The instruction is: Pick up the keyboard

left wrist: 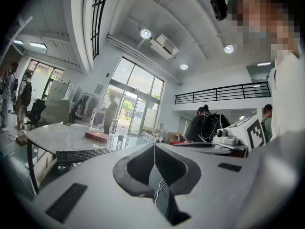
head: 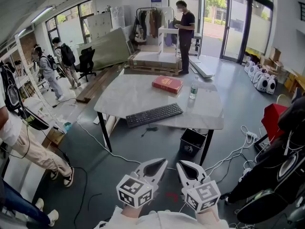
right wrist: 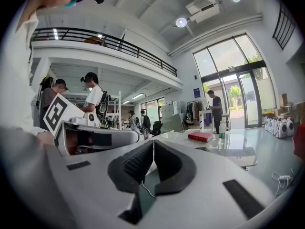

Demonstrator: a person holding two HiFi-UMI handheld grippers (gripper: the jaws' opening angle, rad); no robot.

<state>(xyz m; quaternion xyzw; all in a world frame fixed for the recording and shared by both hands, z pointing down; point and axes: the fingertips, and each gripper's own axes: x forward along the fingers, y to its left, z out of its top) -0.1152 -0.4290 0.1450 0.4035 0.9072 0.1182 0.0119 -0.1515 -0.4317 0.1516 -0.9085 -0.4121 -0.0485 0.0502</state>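
I stand in a large open work hall, part lab and part workshop. Grounds for this:
- a high ceiling with round lamps (left wrist: 146, 33) and an air unit (left wrist: 164, 46)
- a mezzanine railing (right wrist: 119, 44)
- tall glass doors (head: 237, 25) to the outside
- a bare grey floor (head: 152, 147) with loose cables (head: 232, 152)
- timber pallets (head: 155, 69)
- a clothes rack (head: 151, 20)
- shelves (head: 29, 87)
- white machines (head: 261, 79) lined along one wall
- one table (head: 138, 97) in the middle
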